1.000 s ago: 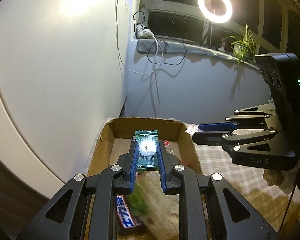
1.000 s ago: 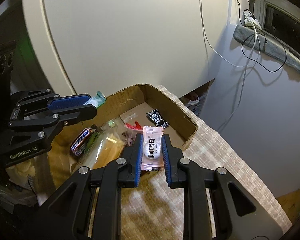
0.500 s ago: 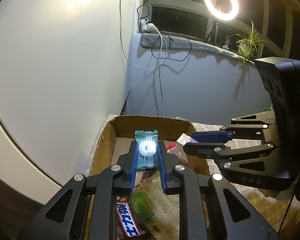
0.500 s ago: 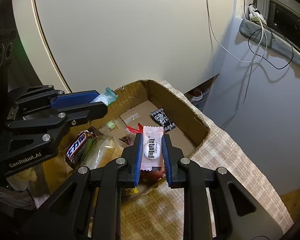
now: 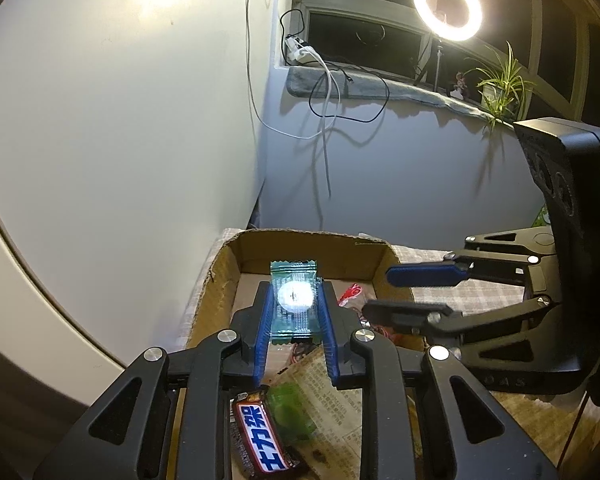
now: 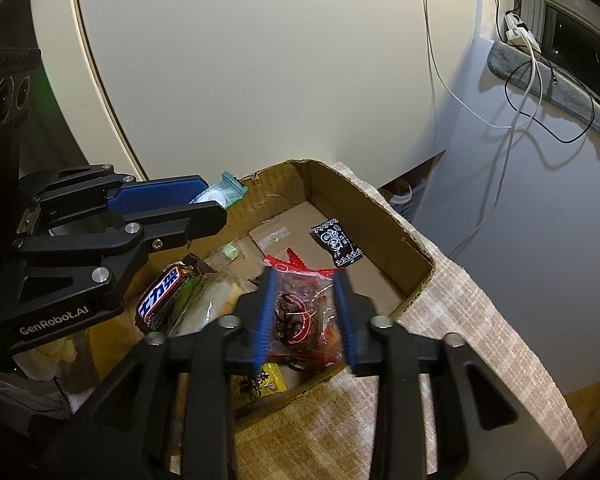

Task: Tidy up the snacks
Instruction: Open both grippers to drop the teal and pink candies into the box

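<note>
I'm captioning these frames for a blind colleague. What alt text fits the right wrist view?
The right gripper, jaws just opened and empty, hangs over a cardboard box of wrapped snacks. At left, the left gripper pinches a green-wrapped candy above a chocolate bar; a black sachet lies on the box floor.

The left gripper (image 6: 204,216) carries the white lettering "GenRobot.AI" on its black side, read in the right wrist view. The right gripper's (image 5: 404,292) body shows faint letters "DAS". The chocolate bar (image 5: 260,440) bears white Chinese characters on a blue band, apparently "士力架". The black candy wrapper (image 6: 337,242) and yellow packet (image 6: 262,384) carry print too small to read
</note>
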Demonstrator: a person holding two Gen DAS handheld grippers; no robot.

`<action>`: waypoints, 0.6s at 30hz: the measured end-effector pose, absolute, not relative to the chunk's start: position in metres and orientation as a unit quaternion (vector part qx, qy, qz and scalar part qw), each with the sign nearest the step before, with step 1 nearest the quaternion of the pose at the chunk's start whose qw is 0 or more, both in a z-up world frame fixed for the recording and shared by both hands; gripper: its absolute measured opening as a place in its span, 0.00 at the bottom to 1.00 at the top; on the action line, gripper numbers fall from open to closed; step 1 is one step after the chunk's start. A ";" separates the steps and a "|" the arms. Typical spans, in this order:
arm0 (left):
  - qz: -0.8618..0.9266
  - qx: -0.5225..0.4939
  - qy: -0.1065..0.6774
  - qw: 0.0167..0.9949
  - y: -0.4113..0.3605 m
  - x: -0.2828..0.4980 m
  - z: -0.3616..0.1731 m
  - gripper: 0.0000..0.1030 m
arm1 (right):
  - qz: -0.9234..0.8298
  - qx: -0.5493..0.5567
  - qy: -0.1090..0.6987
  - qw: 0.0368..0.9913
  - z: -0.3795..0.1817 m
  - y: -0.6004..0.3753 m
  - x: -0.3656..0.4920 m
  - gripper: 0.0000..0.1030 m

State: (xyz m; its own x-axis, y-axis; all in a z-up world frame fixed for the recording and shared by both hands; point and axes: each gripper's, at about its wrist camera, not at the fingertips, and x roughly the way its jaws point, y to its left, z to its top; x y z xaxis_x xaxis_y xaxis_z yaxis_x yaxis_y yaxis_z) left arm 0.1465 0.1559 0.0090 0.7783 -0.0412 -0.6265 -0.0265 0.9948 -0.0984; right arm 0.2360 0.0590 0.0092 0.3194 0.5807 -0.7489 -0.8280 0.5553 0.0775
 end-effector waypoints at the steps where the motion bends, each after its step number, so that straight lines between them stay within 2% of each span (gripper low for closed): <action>1: -0.004 -0.052 0.332 0.942 0.156 0.146 0.009 0.21 | 0.442 -0.163 0.378 0.797 0.010 0.059 0.235 0.44; 6: -0.002 -0.051 0.329 0.943 0.155 0.141 0.012 0.21 | 0.438 -0.164 0.374 0.801 0.013 0.054 0.232 0.46; 7: -0.001 -0.049 0.328 0.943 0.154 0.140 0.013 0.25 | 0.437 -0.163 0.373 0.802 0.014 0.052 0.232 0.47; 9: -0.001 -0.048 0.325 0.945 0.153 0.138 0.015 0.30 | 0.434 -0.162 0.372 0.805 0.016 0.049 0.230 0.53; 11: 0.001 -0.047 0.320 0.946 0.152 0.134 0.018 0.32 | 0.432 -0.160 0.368 0.808 0.020 0.046 0.227 0.64; 12: 0.001 -0.047 0.319 0.947 0.152 0.133 0.020 0.34 | 0.431 -0.161 0.366 0.809 0.021 0.045 0.226 0.66; 16: 0.007 -0.047 0.309 0.950 0.150 0.123 0.027 0.53 | 0.424 -0.171 0.352 0.817 0.028 0.039 0.214 0.75; 18: 0.011 -0.047 0.304 0.951 0.149 0.118 0.031 0.58 | 0.420 -0.172 0.348 0.820 0.031 0.036 0.209 0.79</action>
